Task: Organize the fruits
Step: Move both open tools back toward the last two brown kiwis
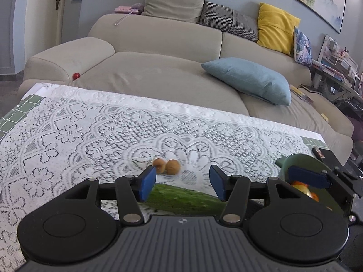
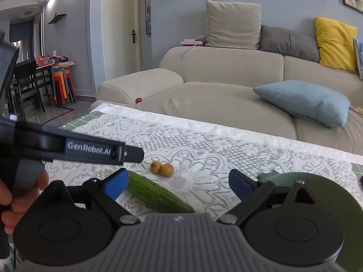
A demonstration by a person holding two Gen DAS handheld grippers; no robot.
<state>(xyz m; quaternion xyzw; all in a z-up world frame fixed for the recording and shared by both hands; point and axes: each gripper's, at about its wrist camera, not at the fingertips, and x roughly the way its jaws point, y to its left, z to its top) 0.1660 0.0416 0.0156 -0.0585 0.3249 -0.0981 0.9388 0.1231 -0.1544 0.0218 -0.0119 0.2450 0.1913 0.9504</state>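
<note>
**A:** What lay around the tongs, and did anything block them?

**B:** The left tongs [image 1: 182, 182] were released, jaws spread over a green cucumber [image 1: 183, 196] lying on the counter [image 1: 68, 136]. Just past them sat two small brown fruits [image 1: 166, 165], touching each other, on the lace. Nothing stood between the blue pads and those fruits.

**A:** And on the other side?

**B:** The right tongs [image 2: 178, 184] were also released, holding nothing. The cucumber [image 2: 158, 195] ran diagonally under their left pad, and the two brown fruits [image 2: 162, 168] lay just beyond it. The left tool's black arm, marked GenRobot.AI, crossed the left of that view, with a hand [image 2: 13, 199] gripping its handle.

**A:** Where were the fruits being gathered?

**B:** A green bowl [image 1: 304, 165] stood at the right of the counter; in the left view one pad of the right tongs crossed in front of it, with something orange showing below. I could not tell what.

**A:** The surface and room?

**B:** A white lace cloth [image 2: 204, 140] over green tiles. Behind it was a beige sofa [image 1: 158, 52] with a blue cushion [image 1: 249, 79], a yellow one [image 1: 276, 29], and a small red ball [image 1: 76, 75] in the seat crease. A dining table with chairs [image 2: 29, 83] stood far left.
</note>
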